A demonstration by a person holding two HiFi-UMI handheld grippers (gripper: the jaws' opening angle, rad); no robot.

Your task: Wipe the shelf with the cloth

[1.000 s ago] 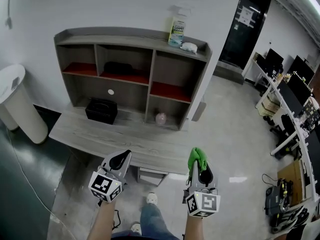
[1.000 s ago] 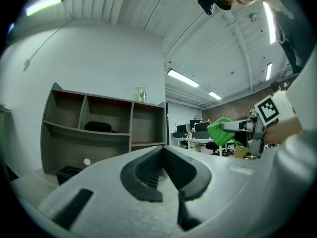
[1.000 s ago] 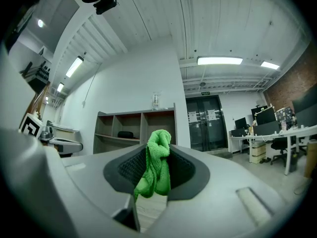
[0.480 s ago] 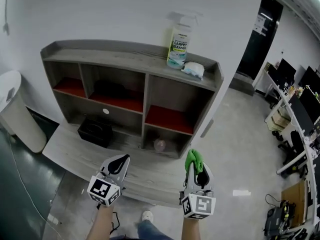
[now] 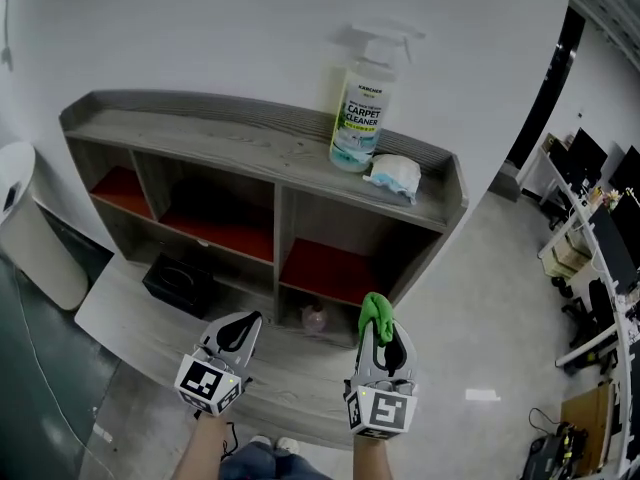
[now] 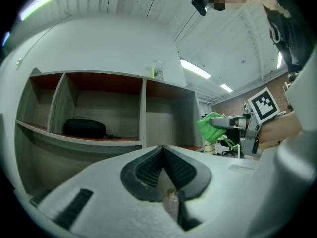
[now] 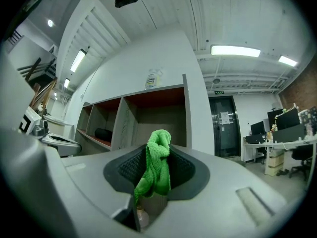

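We cannot make out the small pinkish thing point(image 5: 314, 317) in the compartment just beyond our grippers. Our right gripper point(image 5: 381, 340) is clenched on the green cloth point(image 5: 376, 311), which bunches out past the jaw tips, short of the shelf point(image 5: 230, 138) ahead. Our left gripper point(image 5: 238, 330), beside it, has its jaws pressed together on nothing. Ahead of it a middle compartment holds a black case point(image 6: 84, 128). High beyond the right gripper, the top board carries a spray bottle point(image 5: 360, 108) and a white packet point(image 5: 395, 175).

cloth point(image 5: 376, 311): green, bunched, pinched in right claw point(image 5: 379, 332) | shelf point(image 5: 230, 138): grey wood, upright, red-floored cubbies
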